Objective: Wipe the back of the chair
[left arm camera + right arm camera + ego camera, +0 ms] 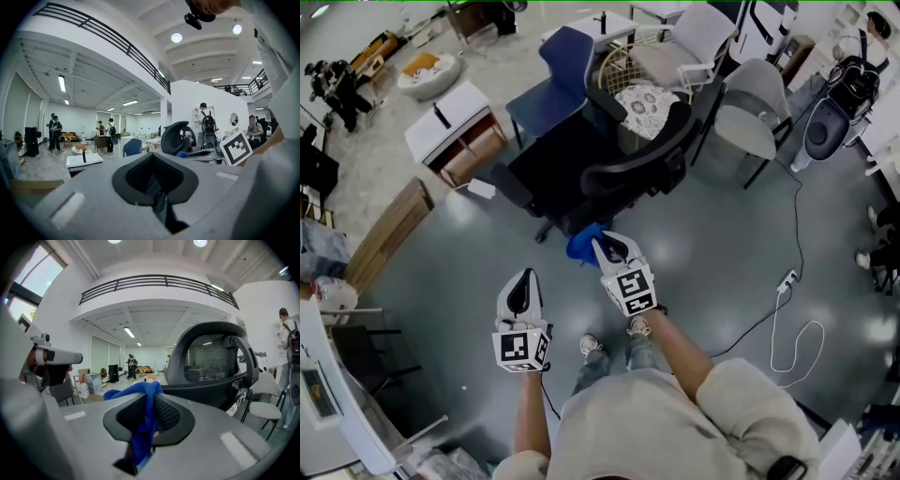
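Cloth (142,427) sits pinched between the right gripper (610,243) jaws, bunched just ahead of the tips. The office chair (623,173) stands directly ahead of that gripper, back side nearest. The left gripper (523,280) is to its left and further back. The low cabinet (450,129) is ahead-left of the left gripper. The power strip (787,280) lies on the floor (712,272) to the right of the right gripper.
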A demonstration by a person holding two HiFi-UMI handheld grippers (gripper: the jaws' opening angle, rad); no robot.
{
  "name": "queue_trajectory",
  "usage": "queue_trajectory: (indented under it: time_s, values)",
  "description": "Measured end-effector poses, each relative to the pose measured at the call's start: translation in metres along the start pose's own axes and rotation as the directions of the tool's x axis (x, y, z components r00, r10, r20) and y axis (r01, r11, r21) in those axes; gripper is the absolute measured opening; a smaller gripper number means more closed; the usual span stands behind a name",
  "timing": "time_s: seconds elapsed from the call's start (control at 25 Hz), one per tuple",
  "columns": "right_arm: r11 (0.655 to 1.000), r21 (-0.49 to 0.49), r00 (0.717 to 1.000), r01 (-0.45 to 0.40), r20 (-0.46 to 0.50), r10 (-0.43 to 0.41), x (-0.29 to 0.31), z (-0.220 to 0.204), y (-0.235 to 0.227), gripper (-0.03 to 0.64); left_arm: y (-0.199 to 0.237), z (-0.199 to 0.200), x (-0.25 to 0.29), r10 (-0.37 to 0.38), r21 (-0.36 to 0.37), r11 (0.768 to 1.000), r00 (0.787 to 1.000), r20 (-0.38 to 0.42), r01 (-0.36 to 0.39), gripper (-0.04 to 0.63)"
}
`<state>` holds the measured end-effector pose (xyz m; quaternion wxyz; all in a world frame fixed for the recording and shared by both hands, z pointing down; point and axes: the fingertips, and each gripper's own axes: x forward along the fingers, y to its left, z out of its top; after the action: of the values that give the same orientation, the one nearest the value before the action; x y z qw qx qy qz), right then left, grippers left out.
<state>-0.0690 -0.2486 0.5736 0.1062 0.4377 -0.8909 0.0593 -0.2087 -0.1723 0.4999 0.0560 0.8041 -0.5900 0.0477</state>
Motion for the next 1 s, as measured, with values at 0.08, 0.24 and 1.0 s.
queue_trajectory:
  time_s: [0.08, 0.24, 1.0]
  values:
    - [1.000, -0.001, 1.000, 0.009, -0.007, -0.009, -0.006, 0.000, -0.011, 0.043, -0.009, 0.000, 0.007, -0.012, 0.000, 1.000, 1.000, 0.004, 0.012, 0.000]
    - [0.999, -0.005, 0.999, 0.038, 0.008, -0.038, -0.011, 0.010, -0.035, 0.043, -0.023, 0.005, 0.021, -0.035, 0.004, 0.999, 0.999, 0.007, 0.035, 0.000]
    - [0.975, 0.032, 0.976, 0.219, 0.007, -0.220, -0.030, 0.012, -0.164, 0.043, -0.059, 0.015, 0.056, -0.063, 0.018, 0.998, 0.998, 0.002, 0.063, 0.000]
